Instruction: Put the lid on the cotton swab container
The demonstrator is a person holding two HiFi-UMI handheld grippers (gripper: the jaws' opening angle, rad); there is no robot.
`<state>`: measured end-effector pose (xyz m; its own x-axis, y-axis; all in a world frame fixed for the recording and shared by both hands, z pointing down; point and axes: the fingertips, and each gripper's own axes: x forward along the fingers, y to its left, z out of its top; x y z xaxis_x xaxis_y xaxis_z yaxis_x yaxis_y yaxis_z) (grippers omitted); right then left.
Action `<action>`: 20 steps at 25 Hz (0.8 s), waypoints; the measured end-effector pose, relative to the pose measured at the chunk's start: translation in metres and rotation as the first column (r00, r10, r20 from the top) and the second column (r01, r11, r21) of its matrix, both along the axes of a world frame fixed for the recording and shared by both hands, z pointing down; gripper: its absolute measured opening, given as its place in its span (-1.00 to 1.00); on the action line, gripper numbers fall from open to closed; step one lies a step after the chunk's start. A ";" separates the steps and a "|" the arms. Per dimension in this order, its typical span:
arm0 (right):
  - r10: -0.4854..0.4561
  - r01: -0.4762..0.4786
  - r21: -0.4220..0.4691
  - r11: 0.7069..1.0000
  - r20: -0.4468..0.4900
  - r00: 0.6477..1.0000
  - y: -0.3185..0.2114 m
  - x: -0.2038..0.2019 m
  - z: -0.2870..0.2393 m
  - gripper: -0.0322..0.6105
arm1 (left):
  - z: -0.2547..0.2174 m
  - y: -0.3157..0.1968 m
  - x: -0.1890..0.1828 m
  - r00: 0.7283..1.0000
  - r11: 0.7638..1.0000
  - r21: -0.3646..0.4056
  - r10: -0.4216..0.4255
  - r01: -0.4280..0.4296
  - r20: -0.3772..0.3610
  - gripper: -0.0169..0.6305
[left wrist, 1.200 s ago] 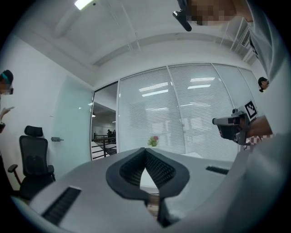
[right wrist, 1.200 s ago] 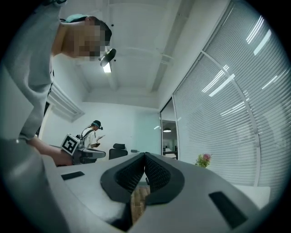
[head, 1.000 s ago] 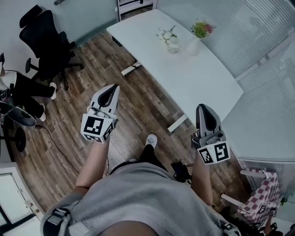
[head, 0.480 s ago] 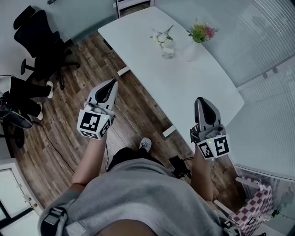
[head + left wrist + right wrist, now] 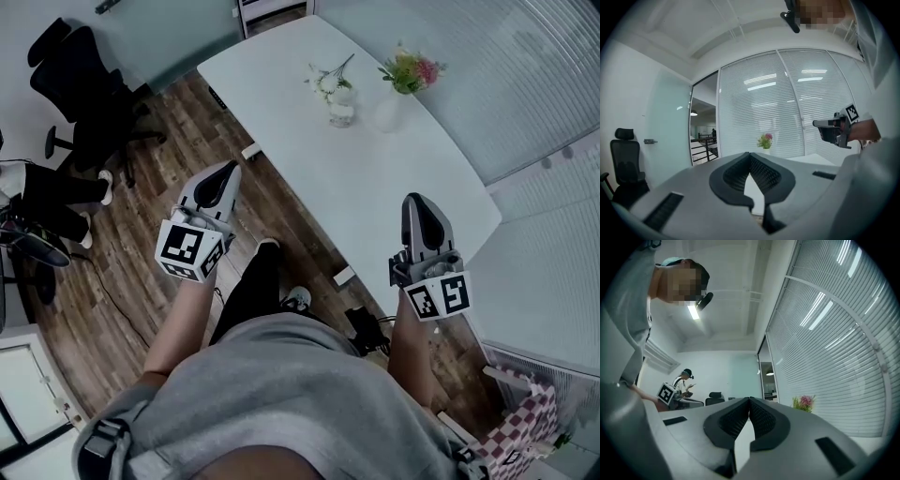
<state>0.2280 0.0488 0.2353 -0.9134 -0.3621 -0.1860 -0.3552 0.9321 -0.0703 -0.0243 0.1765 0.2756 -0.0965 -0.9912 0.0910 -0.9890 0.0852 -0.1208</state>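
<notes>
A white table (image 5: 394, 178) stands ahead of me. On its far part sits a small clear jar (image 5: 340, 106) with white stems sticking out; no lid shows at this distance. My left gripper (image 5: 228, 171) is held in the air over the wood floor, left of the table, jaws shut and empty; in the left gripper view the pads (image 5: 750, 154) meet at the tip. My right gripper (image 5: 415, 200) hovers over the table's near edge, also shut and empty, its pads (image 5: 749, 400) touching. Both are well short of the jar.
A white vase of pink flowers (image 5: 399, 89) stands right of the jar. A black office chair (image 5: 89, 89) and a seated person's legs (image 5: 52, 192) are at the left. Slatted glass walls (image 5: 525, 75) run along the right. My leg (image 5: 251, 286) steps forward on the wood floor.
The view has shifted towards the table, which now sits lower and closer. One leg has stepped forward. Both grippers keep their pose, shut and empty.
</notes>
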 end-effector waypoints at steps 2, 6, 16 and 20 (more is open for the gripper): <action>0.016 -0.015 0.007 1.000 -0.003 1.000 -0.010 -0.005 -0.001 -0.82 | 0.001 -0.013 -0.010 1.000 1.000 0.006 0.005 -0.005 -0.007 -0.93; 0.058 -0.058 -0.010 0.998 -0.003 0.998 -0.031 -0.019 0.002 -0.82 | 0.004 -0.047 -0.031 0.999 0.999 0.008 0.048 -0.048 -0.015 -0.93; 0.170 -0.169 -0.046 0.984 -0.002 0.986 -0.090 -0.078 0.002 -0.82 | 0.004 -0.140 -0.103 0.991 0.991 0.033 0.133 -0.132 -0.020 -0.93; 0.220 -0.221 -0.052 0.974 -0.028 0.975 -0.107 -0.100 0.006 -0.82 | 0.012 -0.175 -0.127 0.979 0.980 0.029 0.198 -0.197 -0.040 -0.93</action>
